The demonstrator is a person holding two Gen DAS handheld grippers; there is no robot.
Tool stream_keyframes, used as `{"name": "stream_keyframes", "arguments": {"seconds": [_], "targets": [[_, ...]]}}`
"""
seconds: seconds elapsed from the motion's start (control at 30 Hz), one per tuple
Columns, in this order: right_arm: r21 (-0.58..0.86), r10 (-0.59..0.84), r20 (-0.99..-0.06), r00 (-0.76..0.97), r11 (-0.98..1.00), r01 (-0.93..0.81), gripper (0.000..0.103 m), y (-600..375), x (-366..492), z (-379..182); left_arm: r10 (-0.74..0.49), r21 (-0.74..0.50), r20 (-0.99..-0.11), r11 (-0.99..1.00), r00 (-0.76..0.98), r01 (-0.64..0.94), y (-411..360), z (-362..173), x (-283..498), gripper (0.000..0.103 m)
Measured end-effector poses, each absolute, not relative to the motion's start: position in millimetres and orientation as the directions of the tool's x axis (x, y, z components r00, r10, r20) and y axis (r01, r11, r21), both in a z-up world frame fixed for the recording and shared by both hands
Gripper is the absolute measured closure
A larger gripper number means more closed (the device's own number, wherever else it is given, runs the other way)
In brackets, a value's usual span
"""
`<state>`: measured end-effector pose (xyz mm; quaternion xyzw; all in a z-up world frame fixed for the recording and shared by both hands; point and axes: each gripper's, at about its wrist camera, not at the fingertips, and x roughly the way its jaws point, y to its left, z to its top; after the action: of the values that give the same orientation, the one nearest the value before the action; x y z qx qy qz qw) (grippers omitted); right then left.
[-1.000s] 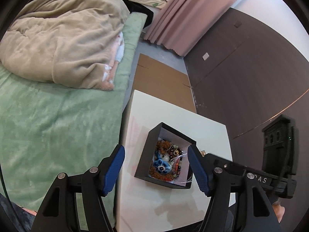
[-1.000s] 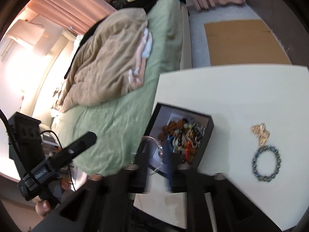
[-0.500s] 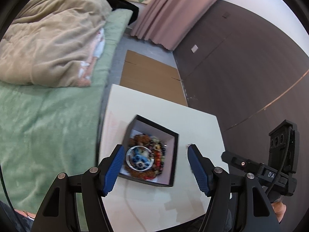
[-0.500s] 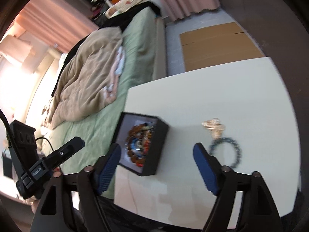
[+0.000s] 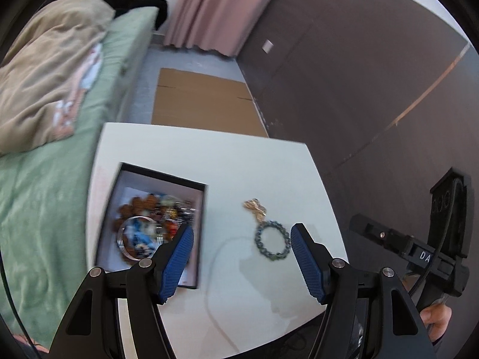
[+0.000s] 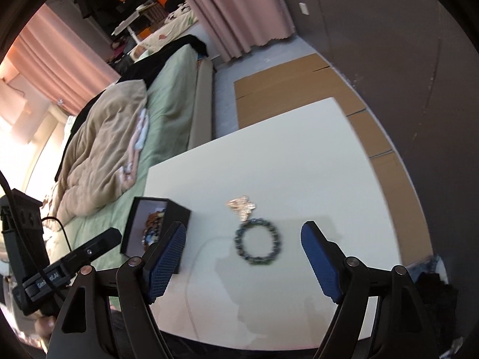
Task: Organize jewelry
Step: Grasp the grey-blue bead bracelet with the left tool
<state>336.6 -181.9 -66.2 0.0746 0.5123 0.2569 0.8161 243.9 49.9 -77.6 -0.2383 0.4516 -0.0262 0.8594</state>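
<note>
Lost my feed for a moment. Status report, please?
Left gripper and right gripper open, empty. Beaded bracelet and gold piece lie on the white table, outside the black box. Nothing blocking.

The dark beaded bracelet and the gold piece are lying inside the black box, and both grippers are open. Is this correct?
Not entirely. The dark beaded bracelet and gold piece lie on the white table, outside the black box, as the right wrist view shows. Both grippers are open.
</note>
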Motion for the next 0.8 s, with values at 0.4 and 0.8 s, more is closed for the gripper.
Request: {"name": "stream_keyframes", "arguments": {"seconds": [0.4, 0.8], "targets": [[0.389, 0.472, -0.787, 0.397, 0.880, -0.274, 0.023, -236.2, 343.3, -76.0, -0.227, -0.316, -0.839, 0.943, 0.495, -0.105, -10.2, -104.0, 278.4, 0.037], [0.371, 0.441, -0.798, 0.411, 0.897, -0.242, 0.023, -269.4, 350.6, -87.1, -0.165, -0.219, -0.903, 0.971, 0.397, -0.096, -43.5, -149.3, 306.1, 0.056]]}}
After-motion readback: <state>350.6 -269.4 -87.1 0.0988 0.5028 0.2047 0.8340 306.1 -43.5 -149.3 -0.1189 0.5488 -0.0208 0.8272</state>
